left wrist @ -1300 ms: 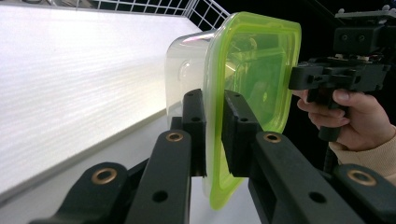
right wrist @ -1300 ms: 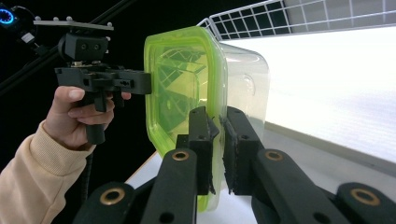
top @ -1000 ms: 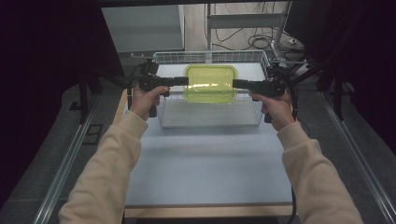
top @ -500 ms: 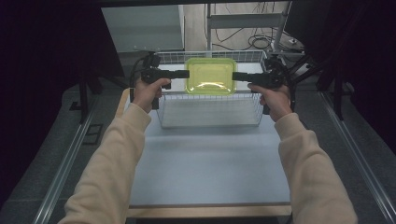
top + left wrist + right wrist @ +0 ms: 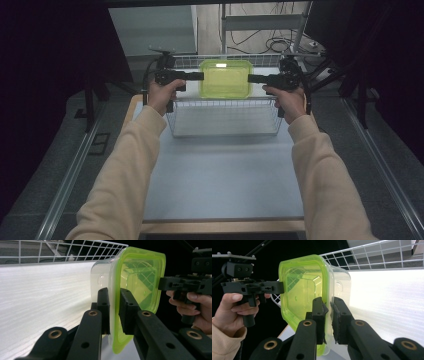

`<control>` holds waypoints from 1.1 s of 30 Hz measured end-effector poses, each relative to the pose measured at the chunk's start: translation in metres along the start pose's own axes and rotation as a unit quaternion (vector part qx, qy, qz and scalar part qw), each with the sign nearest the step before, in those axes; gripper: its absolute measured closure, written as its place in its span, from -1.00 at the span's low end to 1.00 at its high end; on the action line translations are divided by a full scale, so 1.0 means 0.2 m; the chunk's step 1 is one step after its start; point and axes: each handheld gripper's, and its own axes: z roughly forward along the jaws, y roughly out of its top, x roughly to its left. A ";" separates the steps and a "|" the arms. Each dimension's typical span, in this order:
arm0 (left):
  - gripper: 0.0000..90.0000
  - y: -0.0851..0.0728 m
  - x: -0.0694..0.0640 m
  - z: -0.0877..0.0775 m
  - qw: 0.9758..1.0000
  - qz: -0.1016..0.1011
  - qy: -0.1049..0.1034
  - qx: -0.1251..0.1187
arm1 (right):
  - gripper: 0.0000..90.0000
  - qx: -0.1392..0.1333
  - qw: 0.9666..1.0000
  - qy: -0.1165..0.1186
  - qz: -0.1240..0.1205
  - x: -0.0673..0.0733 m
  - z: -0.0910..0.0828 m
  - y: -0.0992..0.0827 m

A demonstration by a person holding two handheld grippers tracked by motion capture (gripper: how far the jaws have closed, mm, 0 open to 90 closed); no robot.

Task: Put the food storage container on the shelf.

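- Since a second ago you have raised the container up and toward 12 o'clock; it now hangs over the far part of the wire basket.
- Your left gripper has its fingers clenched on the container's green lid rim at 9 o'clock.
- Your right gripper has its fingers clenched on the rim at 3 o'clock.
- Basket sits at the 12 o'clock end of the surface.
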 end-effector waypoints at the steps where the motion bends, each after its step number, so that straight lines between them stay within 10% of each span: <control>1: 0.77 0.00 0.00 0.00 1.000 -0.001 0.003 -0.002 | 0.79 -0.001 1.000 -0.007 -0.004 0.00 0.01 0.00; 26: 0.40 0.02 0.04 0.13 0.999 -0.033 0.030 -0.005 | 0.33 -0.003 0.994 -0.097 -0.051 -0.01 0.11 0.02; 33: -0.26 0.02 0.04 0.10 0.999 -0.023 0.010 -0.021 | -0.01 -0.016 0.992 -0.109 -0.056 -0.01 0.10 0.02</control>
